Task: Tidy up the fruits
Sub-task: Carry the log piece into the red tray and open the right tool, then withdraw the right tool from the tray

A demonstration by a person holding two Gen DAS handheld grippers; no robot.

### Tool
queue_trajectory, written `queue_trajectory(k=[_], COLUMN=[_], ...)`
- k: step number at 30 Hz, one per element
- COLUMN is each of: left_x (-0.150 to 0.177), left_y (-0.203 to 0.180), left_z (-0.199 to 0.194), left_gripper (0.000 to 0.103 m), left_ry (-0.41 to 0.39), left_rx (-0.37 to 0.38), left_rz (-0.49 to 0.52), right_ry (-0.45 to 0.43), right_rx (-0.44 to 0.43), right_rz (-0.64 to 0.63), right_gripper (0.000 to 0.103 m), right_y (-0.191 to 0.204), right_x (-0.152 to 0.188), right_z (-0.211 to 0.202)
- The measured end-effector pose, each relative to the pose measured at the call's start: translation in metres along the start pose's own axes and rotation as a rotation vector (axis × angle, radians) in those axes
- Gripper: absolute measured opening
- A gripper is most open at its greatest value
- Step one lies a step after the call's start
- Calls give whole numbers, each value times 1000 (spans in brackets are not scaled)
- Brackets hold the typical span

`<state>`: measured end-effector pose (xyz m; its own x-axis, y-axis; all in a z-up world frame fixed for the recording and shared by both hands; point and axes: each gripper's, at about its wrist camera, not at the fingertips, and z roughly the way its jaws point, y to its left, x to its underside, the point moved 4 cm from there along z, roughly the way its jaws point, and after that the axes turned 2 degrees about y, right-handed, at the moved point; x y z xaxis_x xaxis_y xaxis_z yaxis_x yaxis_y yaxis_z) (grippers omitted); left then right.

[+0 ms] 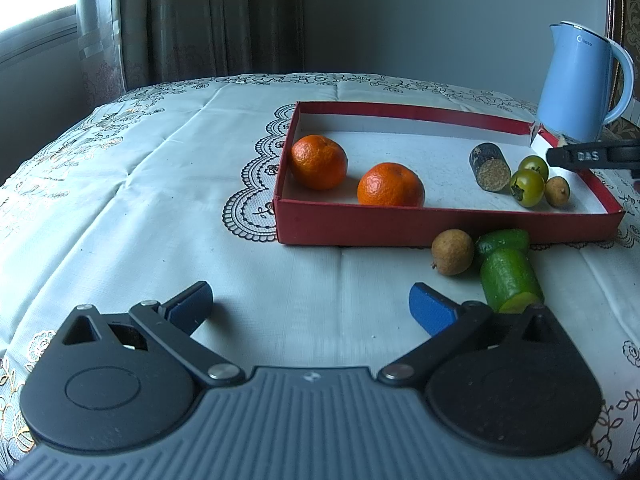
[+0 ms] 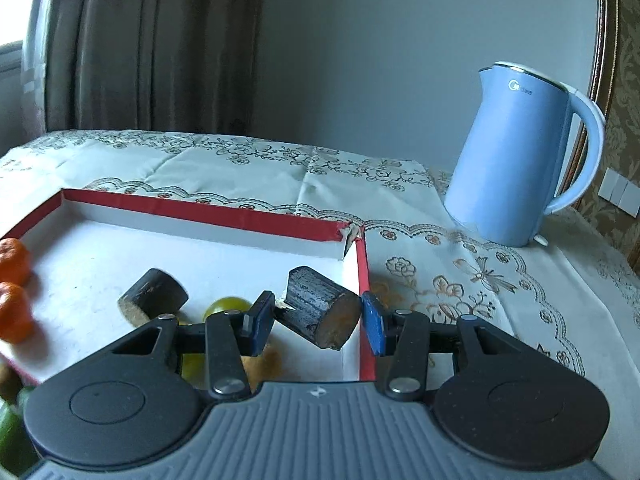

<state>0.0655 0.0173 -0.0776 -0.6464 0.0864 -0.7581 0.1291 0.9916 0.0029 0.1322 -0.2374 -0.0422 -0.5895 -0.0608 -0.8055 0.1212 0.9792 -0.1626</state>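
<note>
Left wrist view: the left hand-held gripper (image 1: 311, 307) hangs wide open and empty over the cloth-covered counter (image 1: 120, 200). Ahead, a red tray (image 1: 440, 230) holds two oranges (image 1: 319, 162), a dark cylinder (image 1: 490, 167), two green fruits (image 1: 527, 187) and a small brown fruit (image 1: 557, 191). Another brown fruit (image 1: 453, 251) and green cucumber pieces (image 1: 508, 276) lie just outside its near wall.

Right wrist view: the right hand-held gripper (image 2: 318, 322) clamps a second dark cylinder piece (image 2: 320, 312) above the tray's right end, near a blue kettle (image 2: 516, 160).
</note>
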Motion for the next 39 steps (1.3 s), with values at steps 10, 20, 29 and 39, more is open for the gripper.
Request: queue_trajectory(k=[10, 20, 29, 39], left_x=[0, 0, 0, 1], left_y=[0, 0, 0, 0], left_z=[0, 0, 0, 0], left_gripper=[103, 103, 103, 103], left_ry=[0, -1, -1, -1], left_rx=[0, 0, 0, 0], left_rz=[0, 0, 1, 1], right_ry=[28, -35, -25, -51], right_rx=[-47, -49, -50, -35], right_rz=[26, 28, 57, 87], right_gripper=[52, 67, 68, 74], right_y=[-1, 0, -7, -16], right_x=[4, 14, 32, 52], right_z=[9, -24, -48, -74])
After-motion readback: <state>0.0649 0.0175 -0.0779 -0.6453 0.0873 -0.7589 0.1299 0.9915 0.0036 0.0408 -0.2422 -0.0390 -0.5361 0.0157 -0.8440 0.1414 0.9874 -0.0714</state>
